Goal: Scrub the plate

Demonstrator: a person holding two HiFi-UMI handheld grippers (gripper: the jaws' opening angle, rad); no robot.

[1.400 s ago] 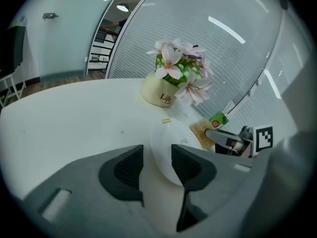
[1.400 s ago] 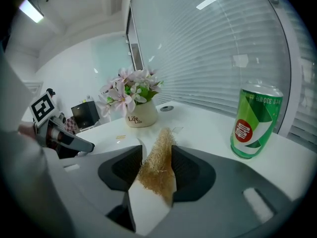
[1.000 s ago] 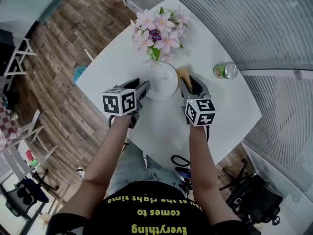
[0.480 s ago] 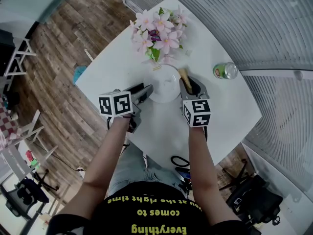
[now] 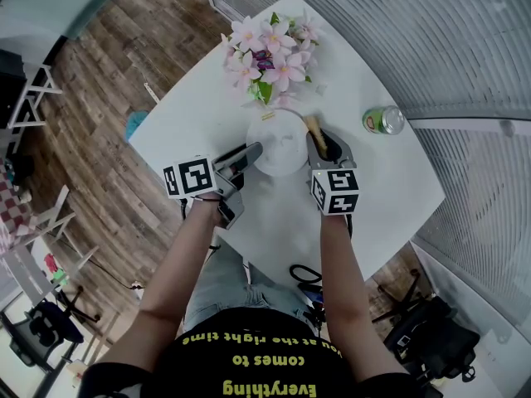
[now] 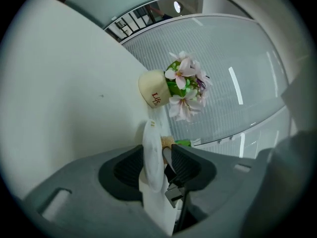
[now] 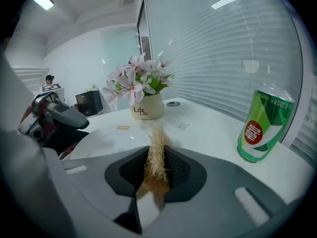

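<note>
**White round-cornered counter (image 5: 390,189) over a wood-plank floor (image 5: 108,73), beside slatted blinds (image 5: 465,48).**
The left gripper (image 5: 249,152) has its fingers (image 6: 130,170) clamped on the rim of the glossy white plate (image 5: 278,143), mid-counter before the flowers (image 5: 270,52); its view shows the plate edge-on. The right gripper (image 5: 322,142), fingers (image 7: 179,170) just closing, pinches a coarse fibre scrubber (image 5: 315,127); only its view shows lettering on the cream pot (image 7: 147,106).

One bench (image 5: 365,189) is standing in view, carrying one plate (image 5: 278,146), one can (image 5: 382,120) and one pot of flowers (image 5: 270,52), whose blooms are crowding too thickly to count. Two hand-held grippers are reaching over it: the left hand-held gripper (image 5: 251,151) and the right hand-held gripper (image 5: 325,144). One scrubber (image 7: 157,155) is showing.
</note>
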